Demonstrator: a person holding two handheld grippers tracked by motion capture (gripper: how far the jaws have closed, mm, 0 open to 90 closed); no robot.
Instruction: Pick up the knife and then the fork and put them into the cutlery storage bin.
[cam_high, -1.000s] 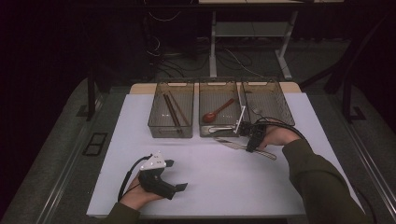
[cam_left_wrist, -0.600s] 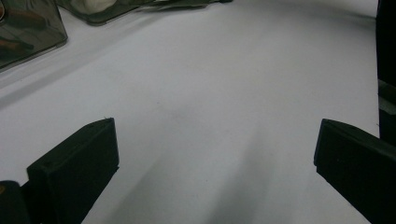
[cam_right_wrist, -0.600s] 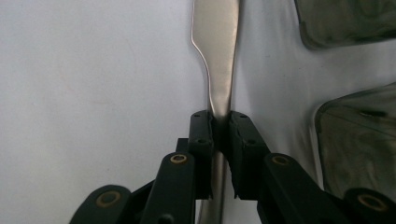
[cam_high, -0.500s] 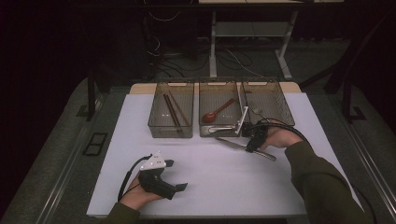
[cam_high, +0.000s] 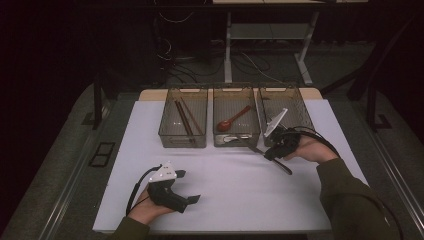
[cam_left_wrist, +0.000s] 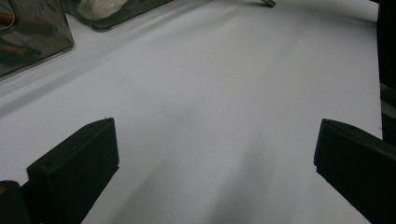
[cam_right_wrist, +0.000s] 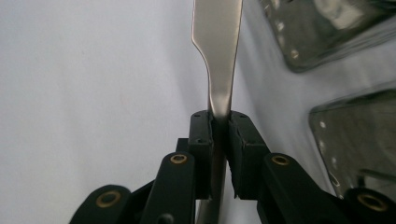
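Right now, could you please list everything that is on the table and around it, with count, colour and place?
bins: three, clear smoky plastic, side by side at the far edge of the mat
chopsticks: a dark brown pair, in the left bin
spoon: one, reddish brown, in the middle bin
metal utensil: one, silver, clamped in the right claw, in front of the bins; its type cannot be told
mat: one, white, covering the table top
desk frame: one, pale grey, behind the table
left claw: black, jaws open, low over the near left of the mat
right claw: black, shut on the utensil
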